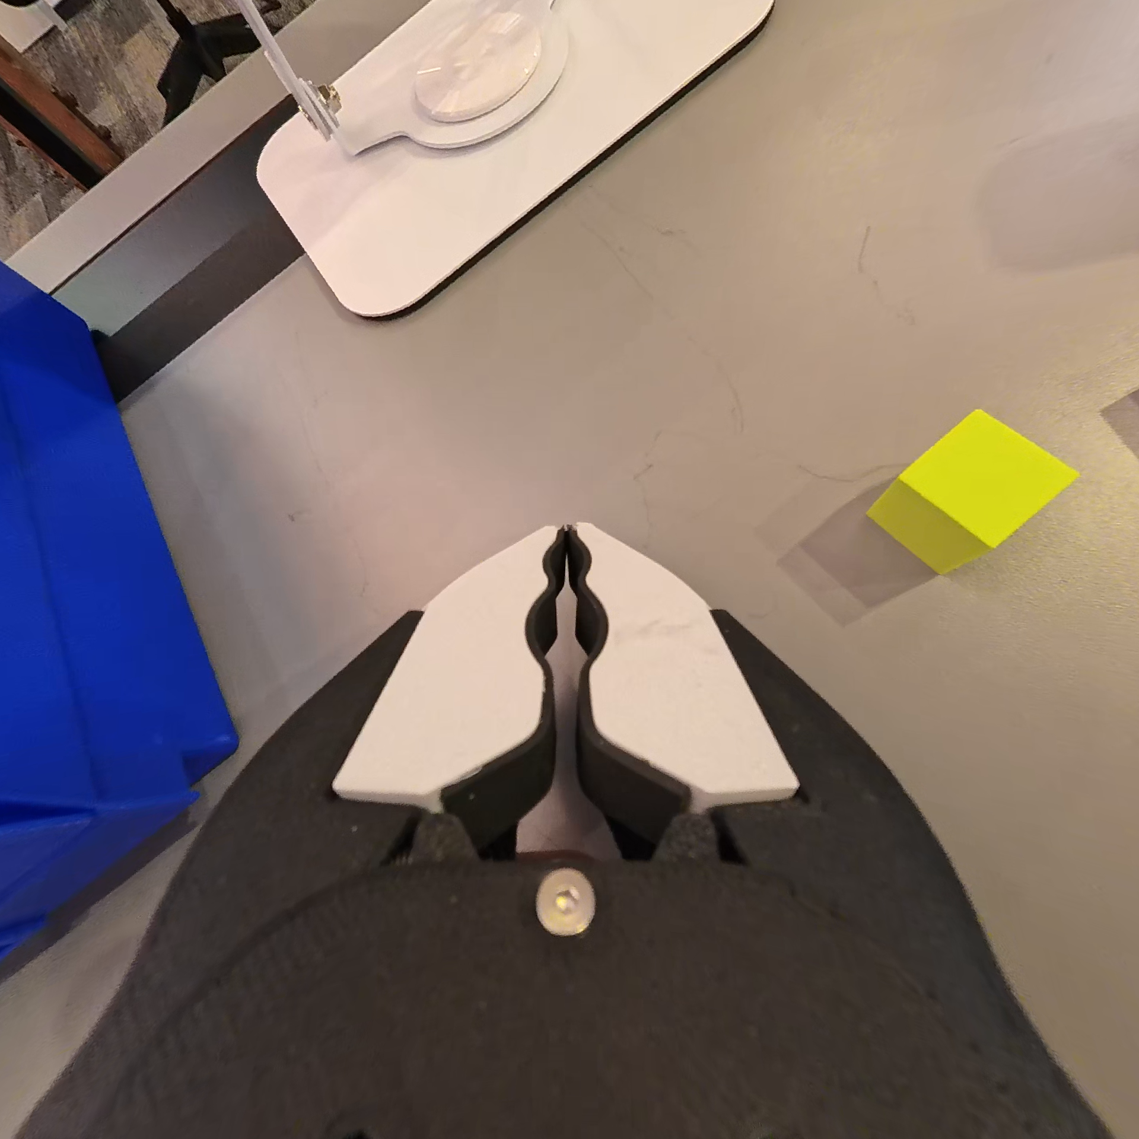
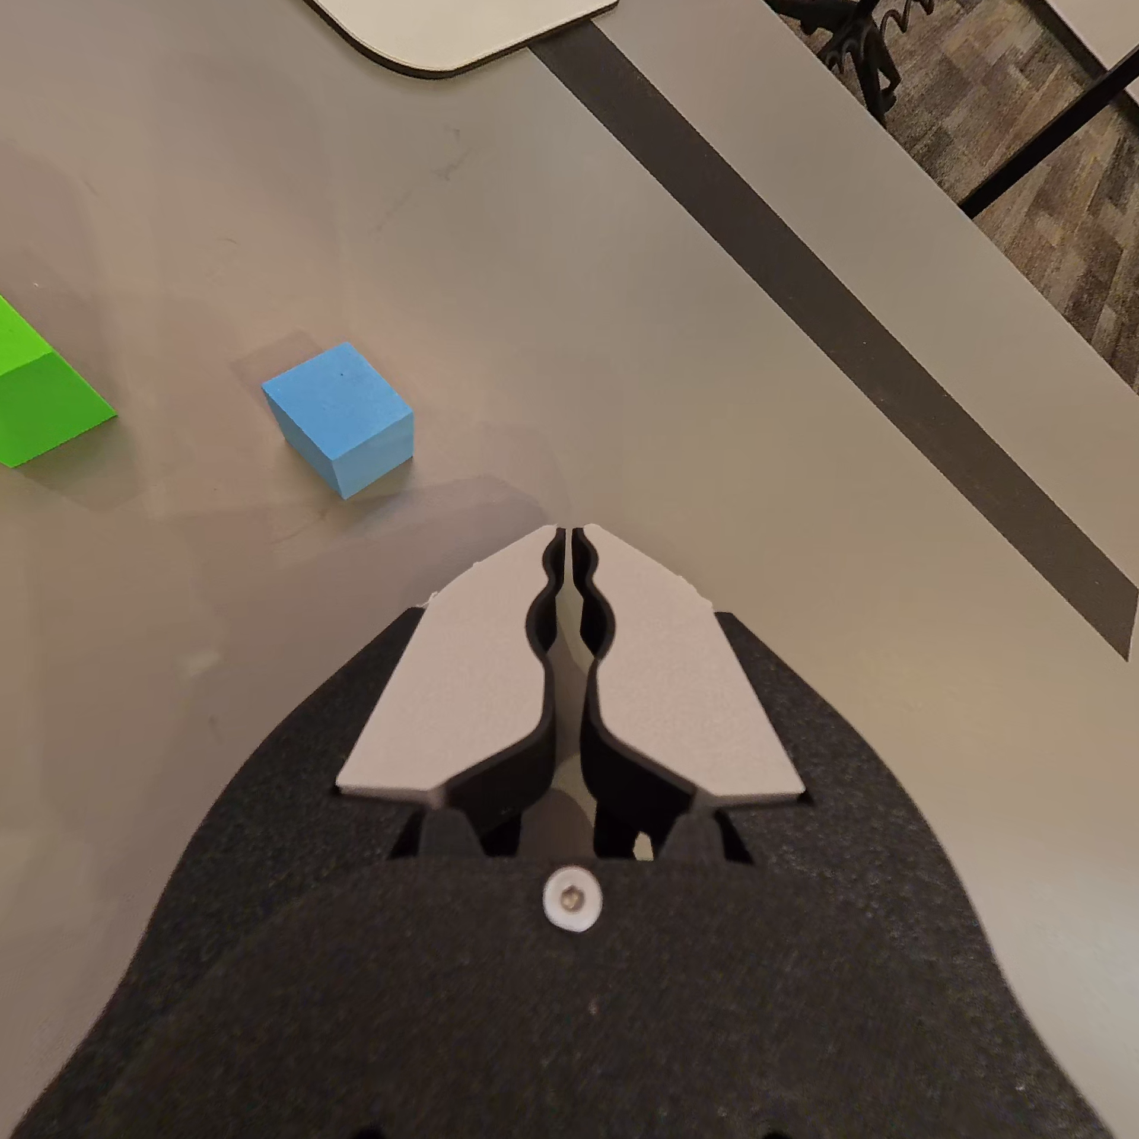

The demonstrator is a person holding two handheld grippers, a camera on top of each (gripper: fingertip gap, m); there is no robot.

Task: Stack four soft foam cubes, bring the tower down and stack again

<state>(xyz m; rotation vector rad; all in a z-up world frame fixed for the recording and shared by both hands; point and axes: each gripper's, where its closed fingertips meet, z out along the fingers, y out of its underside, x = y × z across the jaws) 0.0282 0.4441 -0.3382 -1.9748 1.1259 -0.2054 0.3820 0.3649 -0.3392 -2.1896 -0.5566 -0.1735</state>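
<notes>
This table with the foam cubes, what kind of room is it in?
Likely an office or lab: a grey table, patterned carpet with a chair base, and a blue bin.

cube [image 2: 342,416] right of wedge [image 2: 43,400] (apart) | both on table [image 2: 616,308]

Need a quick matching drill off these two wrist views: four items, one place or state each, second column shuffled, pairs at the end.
Column 1
1. yellow cube
2. blue cube
3. green cube
4. left gripper

Column 2
A. cut off by the left edge of the right wrist view
B. shut, nothing between the fingertips
C. on the table, right of the left gripper
D. on the table, ahead and left of the right gripper

Pairs: 1-C, 2-D, 3-A, 4-B
</notes>
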